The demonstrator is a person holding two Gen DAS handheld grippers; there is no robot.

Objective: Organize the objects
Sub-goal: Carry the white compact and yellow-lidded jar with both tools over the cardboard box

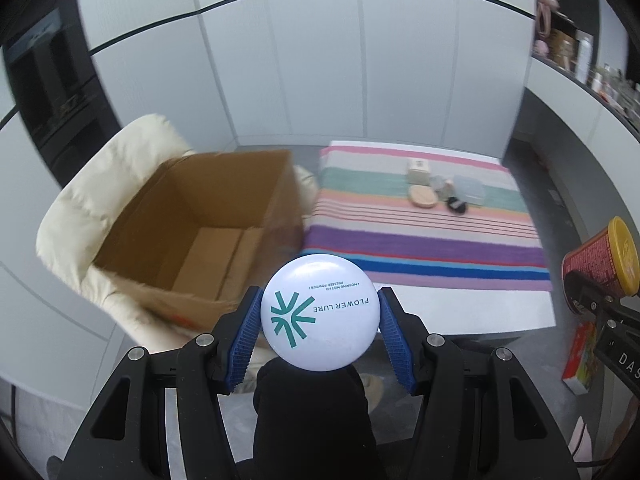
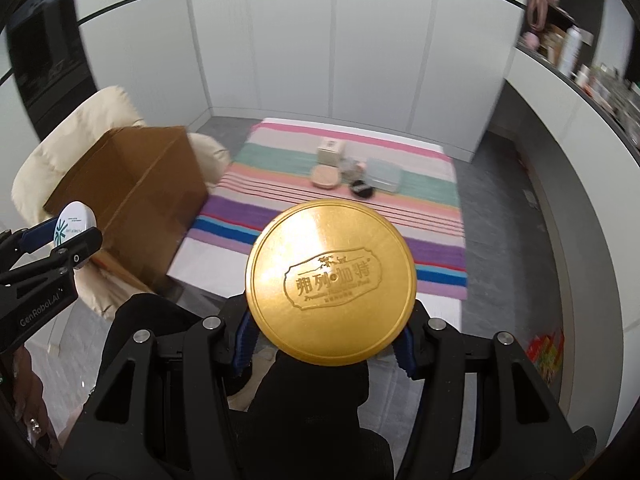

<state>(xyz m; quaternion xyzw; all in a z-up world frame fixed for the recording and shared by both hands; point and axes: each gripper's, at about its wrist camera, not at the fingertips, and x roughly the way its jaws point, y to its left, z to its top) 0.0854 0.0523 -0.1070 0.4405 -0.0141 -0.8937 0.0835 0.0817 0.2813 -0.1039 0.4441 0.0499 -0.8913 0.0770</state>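
Observation:
My left gripper (image 1: 320,316) is shut on a round white powder compact (image 1: 320,312) with teal lettering, held in the air just right of an open cardboard box (image 1: 208,216). My right gripper (image 2: 330,330) is shut on a red can with a gold lid (image 2: 331,282), its lid facing the camera. In the left wrist view the can (image 1: 604,260) shows at the right edge. From the right wrist view, the compact (image 2: 74,222) and the box (image 2: 132,188) lie to the left. The box interior looks bare.
The box rests on a cream padded chair (image 1: 88,208). A striped cloth (image 1: 420,216) covers the table and carries several small items: a beige box (image 1: 418,170), an oval wooden dish (image 1: 423,196), a black puff (image 1: 456,205), a clear case (image 1: 472,189). A shelf (image 1: 580,60) lines the right wall.

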